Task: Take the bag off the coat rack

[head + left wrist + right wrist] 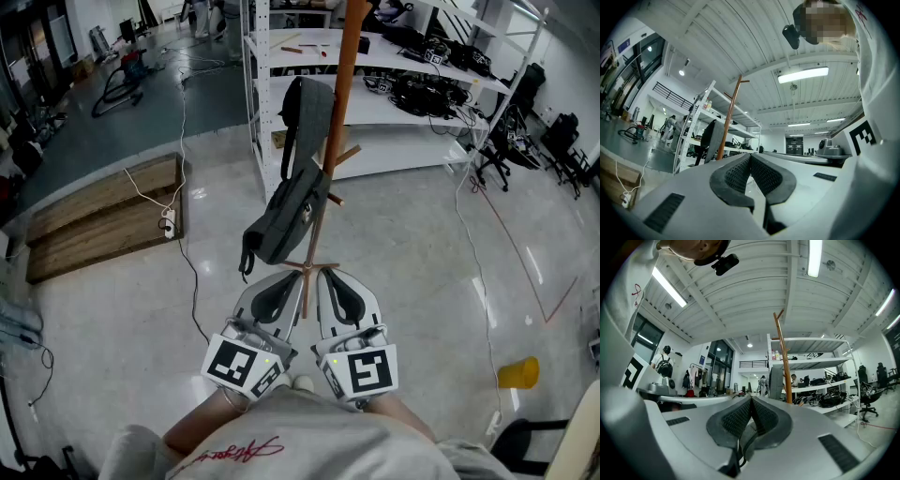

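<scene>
Fabric, grey and limp, forms the bag [289, 202], which in the head view hangs by its strap on the slim round wooden coat rack [339, 94], beyond the left gripper [292, 275] and right gripper [324, 275] held side by side. In the left gripper view the dimpled black pads [736, 174] meet with nothing between them, the bag well beyond. The right gripper view shows its curved pads [738, 418] likewise pressed together, empty, facing the pole.

both grippers shut, held side by side

left gripper [291, 281] and right gripper [326, 279] sit close together, almost touching, both pointing forward and roughly level. jaws of each pressed tip to tip, nothing between them.
</scene>
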`<act>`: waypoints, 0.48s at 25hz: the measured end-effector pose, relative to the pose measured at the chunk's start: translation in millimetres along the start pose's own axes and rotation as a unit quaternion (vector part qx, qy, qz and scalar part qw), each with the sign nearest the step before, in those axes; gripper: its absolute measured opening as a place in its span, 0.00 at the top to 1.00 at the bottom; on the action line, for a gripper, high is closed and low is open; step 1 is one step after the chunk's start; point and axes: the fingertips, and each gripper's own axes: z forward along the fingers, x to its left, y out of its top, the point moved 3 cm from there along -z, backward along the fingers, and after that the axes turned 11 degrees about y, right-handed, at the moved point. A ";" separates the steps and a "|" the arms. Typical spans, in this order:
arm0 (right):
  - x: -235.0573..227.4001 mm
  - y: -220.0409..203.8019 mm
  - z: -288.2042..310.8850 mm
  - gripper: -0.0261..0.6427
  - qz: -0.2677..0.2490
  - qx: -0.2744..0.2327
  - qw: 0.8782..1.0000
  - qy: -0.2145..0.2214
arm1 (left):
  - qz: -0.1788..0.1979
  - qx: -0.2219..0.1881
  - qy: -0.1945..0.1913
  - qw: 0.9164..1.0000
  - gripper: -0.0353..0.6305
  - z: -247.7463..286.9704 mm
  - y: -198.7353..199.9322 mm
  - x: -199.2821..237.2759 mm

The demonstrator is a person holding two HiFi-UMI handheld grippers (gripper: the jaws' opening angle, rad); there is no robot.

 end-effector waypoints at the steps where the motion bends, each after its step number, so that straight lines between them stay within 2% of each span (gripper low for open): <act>1: -1.3 0.4 -0.3 0.94 0.000 0.000 1.000 -0.001 | 0.000 0.000 0.000 1.000 0.92 1.0 0.5 -0.9; 12: -9.4 1.9 3.6 0.94 0.001 0.001 1.000 -0.004 | 0.003 0.003 0.004 1.000 0.92 9.9 0.9 0.2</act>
